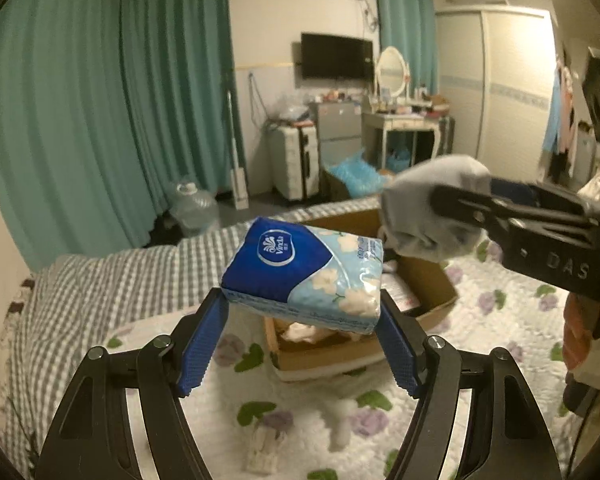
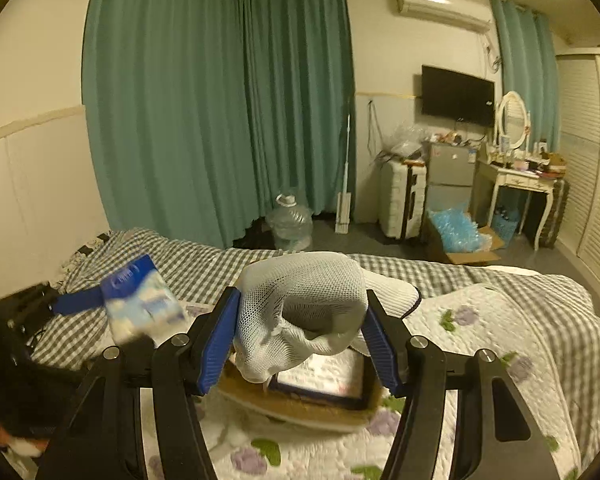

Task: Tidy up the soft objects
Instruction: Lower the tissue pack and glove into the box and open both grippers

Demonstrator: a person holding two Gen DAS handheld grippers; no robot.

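Observation:
My left gripper (image 1: 302, 312) is shut on a blue and white Vinda tissue pack (image 1: 306, 272) and holds it in the air above an open cardboard box (image 1: 428, 280) on the bed. My right gripper (image 2: 300, 320) is shut on a grey and white mesh fabric item (image 2: 300, 304), held above the same box (image 2: 300, 408). In the left wrist view the right gripper (image 1: 452, 216) with the grey item (image 1: 420, 208) hangs over the box's far side. In the right wrist view the tissue pack (image 2: 140, 300) shows blurred at the left.
The box sits on a white floral quilt (image 1: 500, 320) over a grey checked blanket (image 1: 120, 280). Soft white things (image 1: 312, 330) lie inside the box. Beyond the bed are teal curtains (image 2: 220, 100), a water jug (image 2: 290, 222), a suitcase (image 2: 402, 196) and a dressing table (image 2: 520, 180).

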